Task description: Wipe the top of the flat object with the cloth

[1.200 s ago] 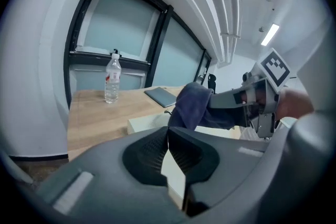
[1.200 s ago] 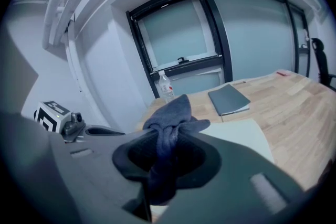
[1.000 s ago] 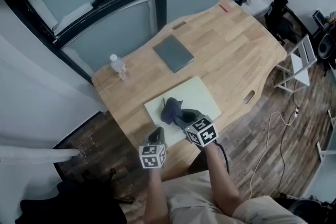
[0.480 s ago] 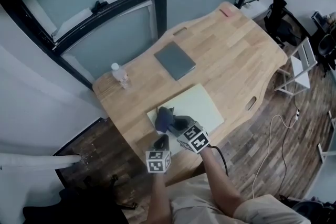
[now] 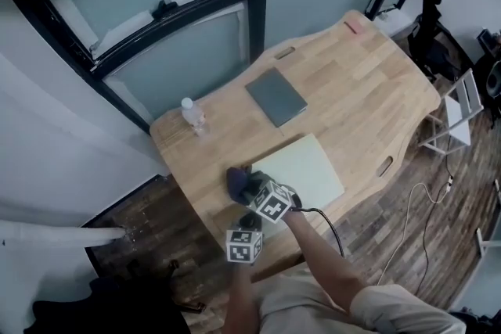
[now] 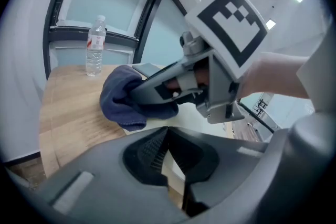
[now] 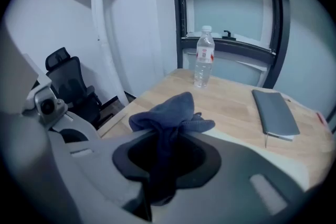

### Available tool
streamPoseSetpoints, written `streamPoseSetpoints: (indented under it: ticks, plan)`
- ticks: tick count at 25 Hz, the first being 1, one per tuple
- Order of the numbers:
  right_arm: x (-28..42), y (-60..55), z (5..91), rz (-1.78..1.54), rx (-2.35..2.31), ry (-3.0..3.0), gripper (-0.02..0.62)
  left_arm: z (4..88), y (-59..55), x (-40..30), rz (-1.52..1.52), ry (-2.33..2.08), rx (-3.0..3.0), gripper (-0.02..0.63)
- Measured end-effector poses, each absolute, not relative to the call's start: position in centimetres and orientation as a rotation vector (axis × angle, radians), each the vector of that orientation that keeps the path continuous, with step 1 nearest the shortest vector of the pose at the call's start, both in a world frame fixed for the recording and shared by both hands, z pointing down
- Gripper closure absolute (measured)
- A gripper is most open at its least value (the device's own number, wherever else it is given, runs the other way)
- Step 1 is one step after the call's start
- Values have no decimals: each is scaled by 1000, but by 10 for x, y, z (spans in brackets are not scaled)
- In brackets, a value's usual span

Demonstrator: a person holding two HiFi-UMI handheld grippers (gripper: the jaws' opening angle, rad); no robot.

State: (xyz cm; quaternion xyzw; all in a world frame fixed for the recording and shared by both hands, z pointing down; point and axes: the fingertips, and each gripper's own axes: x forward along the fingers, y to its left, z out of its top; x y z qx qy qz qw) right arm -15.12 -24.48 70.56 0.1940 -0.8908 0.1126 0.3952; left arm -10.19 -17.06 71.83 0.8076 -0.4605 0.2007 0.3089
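A dark blue cloth (image 5: 237, 182) hangs bunched from my right gripper (image 5: 250, 188), which is shut on it. The cloth rests at the left edge of a pale green flat board (image 5: 304, 167), partly over the wooden table (image 5: 368, 82). In the right gripper view the cloth (image 7: 170, 112) rises from between the jaws of my right gripper (image 7: 164, 140). My left gripper (image 5: 246, 226) sits just behind it near the table's front edge, shut and empty. The left gripper (image 6: 167, 132) view shows the cloth (image 6: 116, 101) and the right gripper's fingers (image 6: 157, 93) just ahead.
A grey flat slab like a closed laptop (image 5: 276, 96) lies farther back on the table. A clear water bottle (image 5: 192, 114) stands near the back left corner. A small red item (image 5: 351, 26) lies at the far end. Dark window frames and a black chair (image 7: 71, 84) surround the table.
My right gripper has dragged the cloth leftward across the pale board to its left edge. The left gripper has stayed close behind it near the front edge.
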Motion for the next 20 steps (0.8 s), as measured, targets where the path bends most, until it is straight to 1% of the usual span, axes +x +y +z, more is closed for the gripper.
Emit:
streamPoseSetpoints:
  ticks: [6,20]
  plan:
    - [-158,-252,708,324,489,-2275,514,720,-170,-87,549,-1195,2156,598]
    - [-150,-257,709,316,552,-2262,514,720,-168,-87,585,-1222,2141,598]
